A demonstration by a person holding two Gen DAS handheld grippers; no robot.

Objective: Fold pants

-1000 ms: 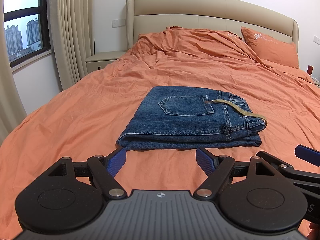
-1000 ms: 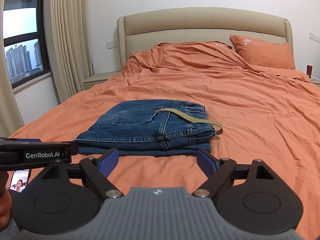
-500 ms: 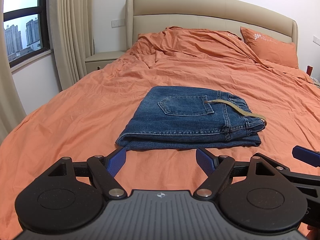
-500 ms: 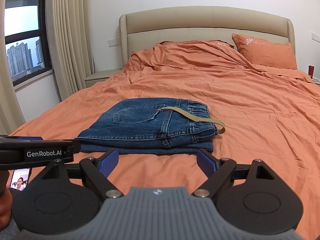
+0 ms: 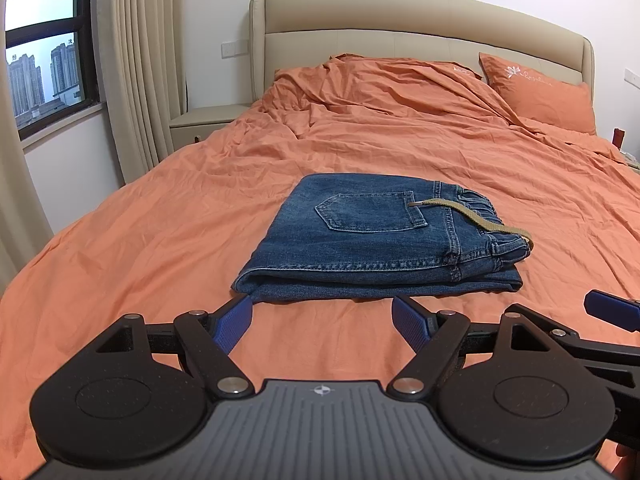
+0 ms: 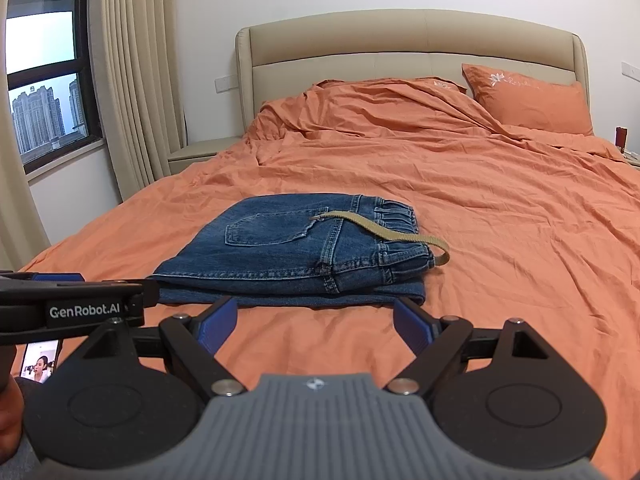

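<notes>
Nearest the cameras, the left gripper and the right gripper each hover just short of the jeans, jaws spread wide with nothing between them, only orange sheet showing in the gap. A phone with a lit screen lies nearer than the jeans, off to their left.

The jeans lie just beyond the fingertips as one flat, stacked rectangle on the bed, back pocket up, folded edge toward the grippers, waistband at the right end. One tan drawstring trails loose across the waistband and loops past the right edge of the jeans.

The fold looks finished, so the risks are small ones. A blue finger dragged forward could catch the near folded edge and slide the layers apart. The loose drawstring could snag on a finger passing the right end and tug the top layer askew.

Beyond the jeans lies a bunched heap of bedding, with a pillow to its right, against the headboard. A nightstand stands far left of the jeans.

The count: two grippers, one pair of jeans, one drawstring, one phone, one pillow in plain sight, one nightstand.
</notes>
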